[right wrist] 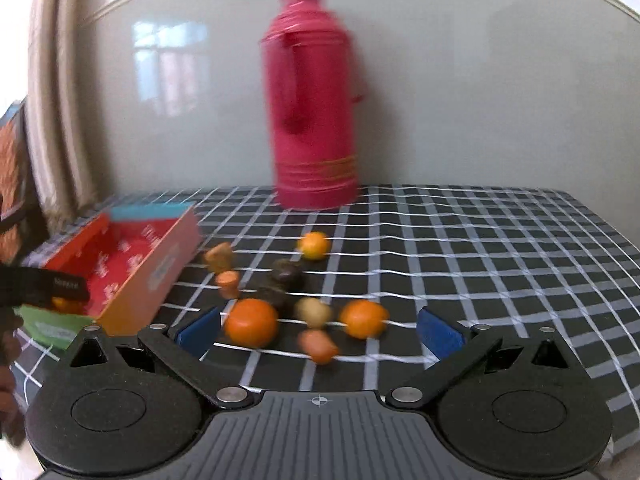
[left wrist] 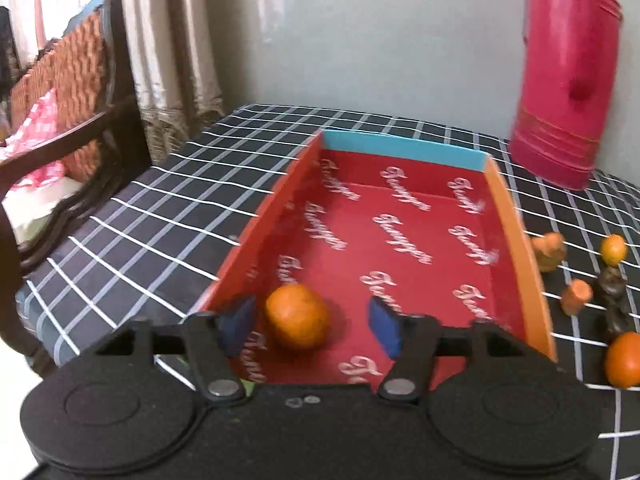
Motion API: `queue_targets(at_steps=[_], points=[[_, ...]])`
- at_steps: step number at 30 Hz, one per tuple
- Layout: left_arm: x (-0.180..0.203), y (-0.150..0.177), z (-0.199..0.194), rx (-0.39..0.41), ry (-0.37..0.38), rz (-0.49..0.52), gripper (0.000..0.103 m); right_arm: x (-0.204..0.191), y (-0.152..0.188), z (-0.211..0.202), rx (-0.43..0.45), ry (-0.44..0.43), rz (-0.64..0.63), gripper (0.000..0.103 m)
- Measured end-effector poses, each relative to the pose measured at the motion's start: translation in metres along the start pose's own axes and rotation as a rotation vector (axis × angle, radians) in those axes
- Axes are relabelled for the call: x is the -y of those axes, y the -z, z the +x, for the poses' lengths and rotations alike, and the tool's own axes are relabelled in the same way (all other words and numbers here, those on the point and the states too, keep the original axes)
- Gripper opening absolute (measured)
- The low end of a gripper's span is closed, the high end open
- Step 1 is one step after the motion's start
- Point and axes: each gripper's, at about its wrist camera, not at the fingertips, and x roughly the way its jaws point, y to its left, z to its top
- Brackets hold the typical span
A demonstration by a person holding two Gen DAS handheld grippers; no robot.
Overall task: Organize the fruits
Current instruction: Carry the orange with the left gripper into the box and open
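Observation:
A red box (left wrist: pixel 400 240) with orange side walls lies open on the checked cloth; it also shows at the left in the right wrist view (right wrist: pixel 132 256). One orange (left wrist: pixel 298 316) lies inside its near end. My left gripper (left wrist: pixel 314 326) is open above the box, jaws either side of that orange, not touching it. My right gripper (right wrist: pixel 320 332) is open wide and empty over a cluster of fruit: two big oranges (right wrist: pixel 251 322) (right wrist: pixel 363 319), a small orange (right wrist: pixel 314 245), carrot pieces (right wrist: pixel 318 346) (right wrist: pixel 228 282), a pale potato-like piece (right wrist: pixel 314 312) and dark fruits (right wrist: pixel 286 274).
A tall pink thermos flask (right wrist: pixel 316 104) stands at the back by the wall. The table carries a black cloth with white lines (right wrist: pixel 480 248). A wooden chair with a woven back (left wrist: pixel 68 92) and curtains stand to the left of the table.

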Motion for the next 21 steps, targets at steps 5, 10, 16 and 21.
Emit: queue_targets(at_steps=[5,10,16,21], points=[[-0.008,-0.001,0.003,0.001,0.007,-0.001,0.059,-0.017,-0.005,0.043,-0.043,-0.039,-0.008,0.103],[-0.021,-0.008,0.007,0.005,0.046,-0.021,0.064,-0.019,-0.004,0.062,-0.043,-0.032,0.000,0.103],[-0.025,-0.005,-0.028,0.130,0.125,-0.012,0.083,-0.020,-0.004,0.079,-0.053,-0.048,0.018,0.062],[-0.035,-0.004,-0.044,0.194,0.110,-0.044,0.090,-0.032,-0.001,0.081,-0.051,-0.052,-0.019,0.062]])
